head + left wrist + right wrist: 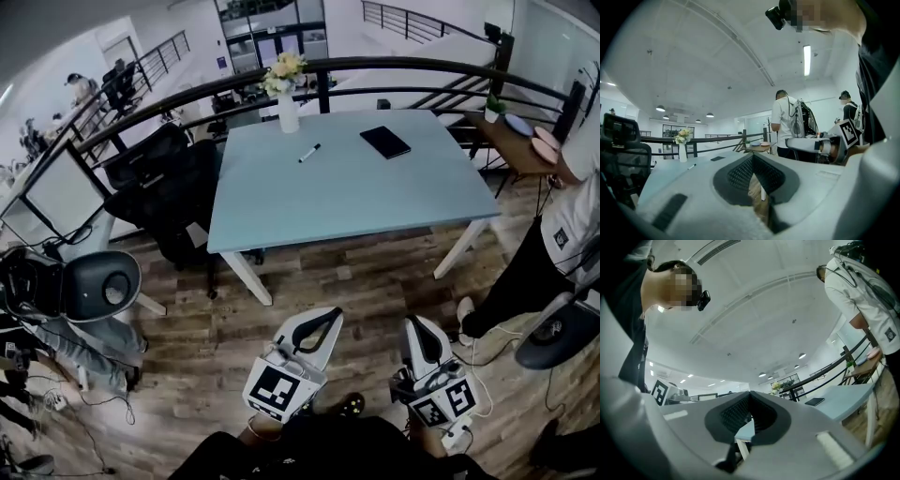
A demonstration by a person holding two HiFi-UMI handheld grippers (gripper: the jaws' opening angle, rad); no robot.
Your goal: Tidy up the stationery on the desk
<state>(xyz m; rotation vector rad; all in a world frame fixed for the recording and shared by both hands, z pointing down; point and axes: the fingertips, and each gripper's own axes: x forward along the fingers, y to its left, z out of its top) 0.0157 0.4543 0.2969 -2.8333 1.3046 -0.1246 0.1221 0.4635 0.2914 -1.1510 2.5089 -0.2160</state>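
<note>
While left gripper [322, 321] and right gripper [418, 330] hover at lower centre of frame, both with jaws pressed together on nothing, stationery lies well apart from them: pen [309, 153] and black notebook [385, 142] at upper centre, on far part of blue desk [356, 202]. Risks: long reach past pen tips flower vase [288, 111] near it; pen rolls if jaws nudge it sideways.
</note>
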